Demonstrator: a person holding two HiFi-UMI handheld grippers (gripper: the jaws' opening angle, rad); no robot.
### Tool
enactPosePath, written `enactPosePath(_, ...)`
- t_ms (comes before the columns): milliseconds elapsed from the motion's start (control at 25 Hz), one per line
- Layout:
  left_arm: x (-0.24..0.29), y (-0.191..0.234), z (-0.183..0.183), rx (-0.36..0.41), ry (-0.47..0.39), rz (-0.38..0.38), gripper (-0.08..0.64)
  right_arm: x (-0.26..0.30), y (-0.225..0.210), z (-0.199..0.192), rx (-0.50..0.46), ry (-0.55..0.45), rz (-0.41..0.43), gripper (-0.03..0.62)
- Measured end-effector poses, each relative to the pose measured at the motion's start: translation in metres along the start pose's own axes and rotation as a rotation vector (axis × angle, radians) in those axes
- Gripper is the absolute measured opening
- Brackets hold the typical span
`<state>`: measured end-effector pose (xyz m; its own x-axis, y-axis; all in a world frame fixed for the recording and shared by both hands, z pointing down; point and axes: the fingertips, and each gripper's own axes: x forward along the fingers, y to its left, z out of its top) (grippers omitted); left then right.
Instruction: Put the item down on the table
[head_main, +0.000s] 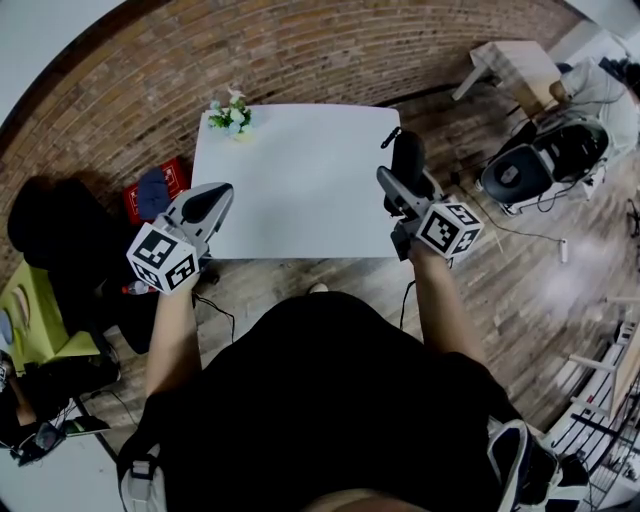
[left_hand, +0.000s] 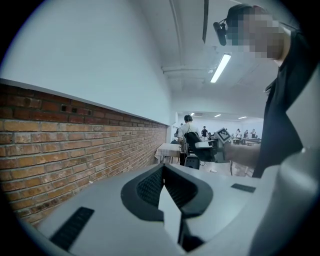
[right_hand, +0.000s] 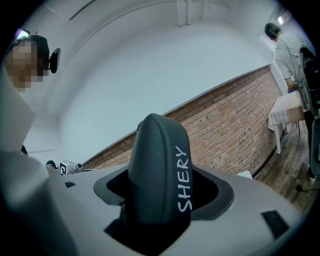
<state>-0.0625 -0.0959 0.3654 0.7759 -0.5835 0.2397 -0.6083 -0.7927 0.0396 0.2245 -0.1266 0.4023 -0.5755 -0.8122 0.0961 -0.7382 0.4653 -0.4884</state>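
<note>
Currently my right gripper (head_main: 402, 188) clamps the dark grey oblong case (right_hand: 159, 170), lengthwise beyond its jaws, white table (head_main: 300, 190) just beside and below them; left gripper (head_main: 215, 200) closed, empty.

Even indoor light, ceiling strip light (left_hand: 220, 68) glowing, heavy fisheye bending, dark vignetted corners

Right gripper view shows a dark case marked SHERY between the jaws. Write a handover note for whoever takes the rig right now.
Left gripper: jaws together, empty, held by the near-left corner of the white table.
Right gripper: shut on the dark case, in the air at the table's right edge.
Done: the case is in the grip and at the table.
Left to do: lower it onto bare tabletop, away from the flowers at the far-left corner, then open the jaws.
</note>
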Motion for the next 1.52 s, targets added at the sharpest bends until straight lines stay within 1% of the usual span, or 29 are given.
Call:
enactPosePath(200, 0.006, 0.003, 0.002, -0.002, -0.010, 0.012, 0.011, 0.001, -0.005, 0.005, -0.005, 0.000, 0.004, 0.342)
enactPosePath(480, 0.013, -0.006, 0.006, 0.004, -0.019, 0.006, 0.011, -0.003, -0.013, 0.007, -0.001, 0.004, 0.003, 0.342)
enactPosePath(840, 0.006, -0.003, 0.006, 0.006, -0.026, 0.029, 0.011, 0.006, -0.008, 0.004, 0.002, 0.016, 0.027, 0.342)
enactPosePath(1520, 0.015, -0.004, 0.011, 0.010, -0.017, 0.002, 0.011, 0.007, -0.006, 0.005, -0.007, 0.031, 0.019, 0.342)
